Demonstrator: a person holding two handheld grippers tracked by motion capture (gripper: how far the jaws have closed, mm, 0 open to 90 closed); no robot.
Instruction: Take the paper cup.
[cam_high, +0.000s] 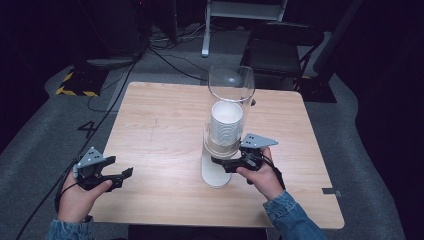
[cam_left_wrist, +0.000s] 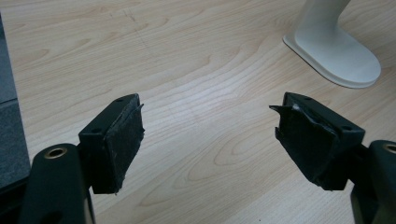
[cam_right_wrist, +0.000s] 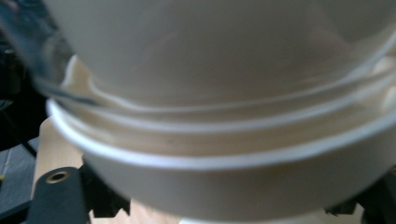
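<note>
in the high view a clear cup dispenser (cam_high: 227, 125) stands at the middle of the worktop (cam_high: 160, 130); the right gripper (cam_high: 220, 161) reaches its lower end, where the bottom cup (cam_high: 223, 146) sits, and the left gripper (cam_high: 127, 172) lies well left of it. in the left gripper view the jaws stand wide apart, the dispenser's white base (cam_left_wrist: 334, 49) ahead. in the right gripper view the cup rim (cam_right_wrist: 224, 158) sits between the jaws; whether they clamp it, i cannot tell.

Stack of white paper cups (cam_high: 226, 125) upright in clear dispenser tube (cam_high: 231, 82), mid-table, on white base (cam_high: 215, 172).
</note>
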